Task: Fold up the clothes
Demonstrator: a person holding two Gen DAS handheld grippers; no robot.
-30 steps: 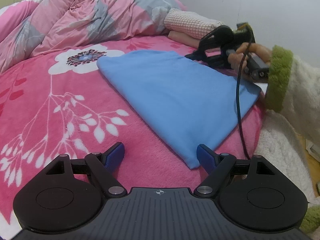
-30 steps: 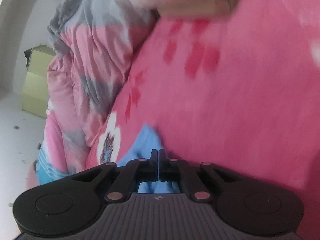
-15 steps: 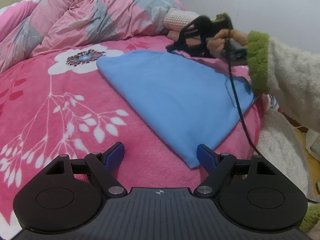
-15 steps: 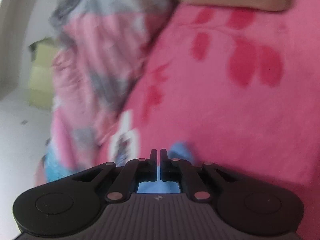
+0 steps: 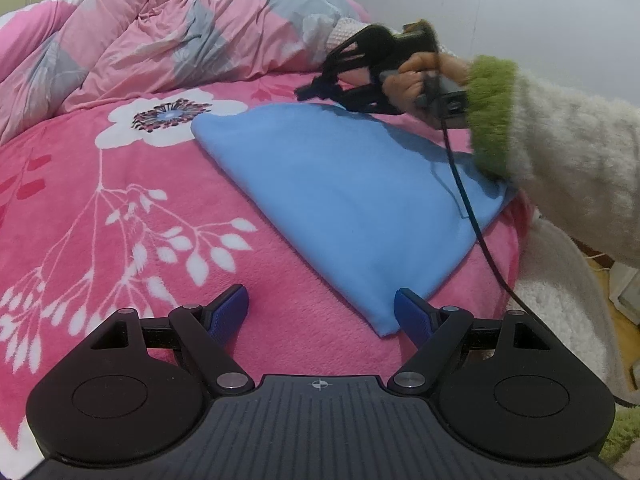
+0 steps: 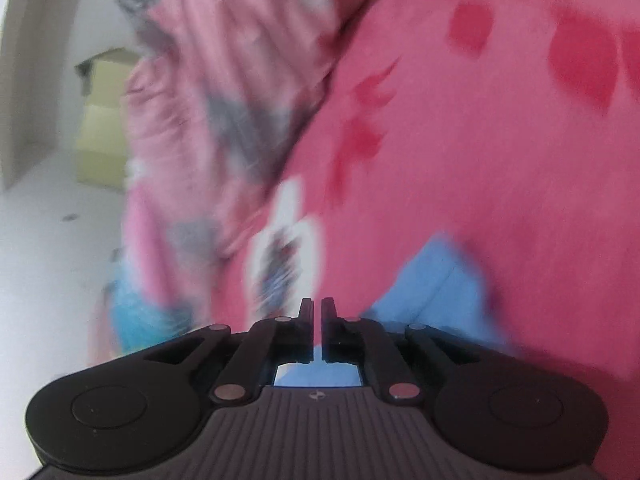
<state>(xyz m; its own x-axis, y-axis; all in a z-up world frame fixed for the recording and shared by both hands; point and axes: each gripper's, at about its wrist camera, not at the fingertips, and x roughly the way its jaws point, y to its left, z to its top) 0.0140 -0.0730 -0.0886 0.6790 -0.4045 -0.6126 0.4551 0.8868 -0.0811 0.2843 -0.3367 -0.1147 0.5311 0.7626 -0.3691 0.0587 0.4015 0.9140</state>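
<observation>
So the blue garment is lying flat on the bed, on the pink floral blanket, and it's already folded into a smooth panel w/ clean edges, no wrinkles afaict. One near corner sits right by the left claw, which hovers low w/ its jaws wide apart and nothing between them, not touching the fabric. Right claw is up over the far edge of the garment, jaws pressed together and empty; its own cam is blurry but shows a blue corner just beside the tips. A crumpled pink-grey duvet is bunched behind. Imo most of the fold is done, prob one more fold in half left, or just a tidy-up.
</observation>
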